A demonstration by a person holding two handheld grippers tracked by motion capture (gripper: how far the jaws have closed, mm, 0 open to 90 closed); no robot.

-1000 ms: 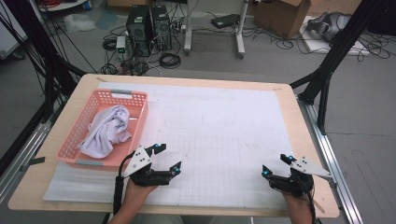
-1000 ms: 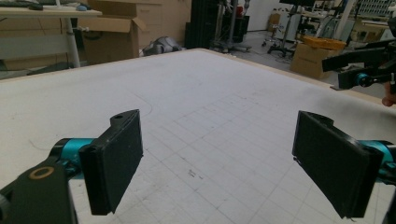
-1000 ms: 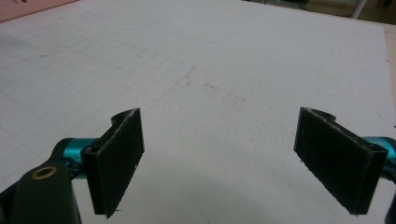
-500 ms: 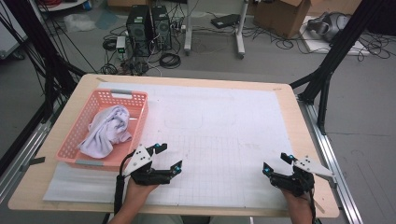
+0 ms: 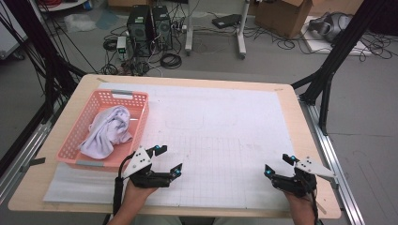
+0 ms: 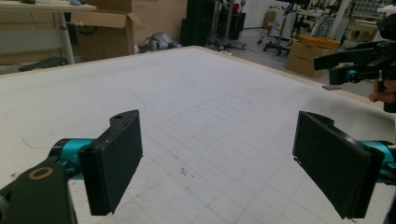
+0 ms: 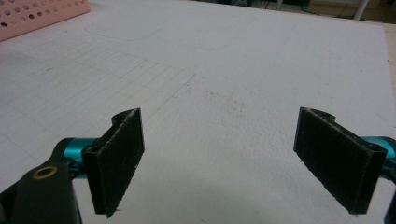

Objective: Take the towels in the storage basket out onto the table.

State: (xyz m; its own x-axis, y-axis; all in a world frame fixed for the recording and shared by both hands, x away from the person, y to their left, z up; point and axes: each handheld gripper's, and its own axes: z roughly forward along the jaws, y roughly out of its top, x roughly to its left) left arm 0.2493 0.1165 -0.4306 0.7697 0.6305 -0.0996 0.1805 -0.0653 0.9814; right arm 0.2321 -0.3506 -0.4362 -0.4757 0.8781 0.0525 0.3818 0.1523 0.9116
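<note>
**Cloth waits in the basket, both tongs empty**

Cloth (image 5: 107, 131) lies crumpled inside the pink basket (image 5: 141, 123) at the left side of the counter (image 5: 291, 93), on the near half. Nothing else sits on the white gridded sheet (image 5: 225, 140) that covers most of the counter.

Left tongs (image 5: 169, 161) hover at the near edge, just right of the basket's near corner, jaws spread wide with nothing between them; the left gripper view looks along them across bare sheet. Right tongs (image 5: 278, 165) hover near the near right corner, well apart from the basket, likewise wide and empty, and the right gripper view catches the basket's rim (image 7: 42, 11) at its far left.

By the look of it this is the start: the cloth has not been touched. The likely next move is for the left tongs to swing left over the basket rim, dip onto a raised fold and close on it, clearing the wall on the way out.
</note>
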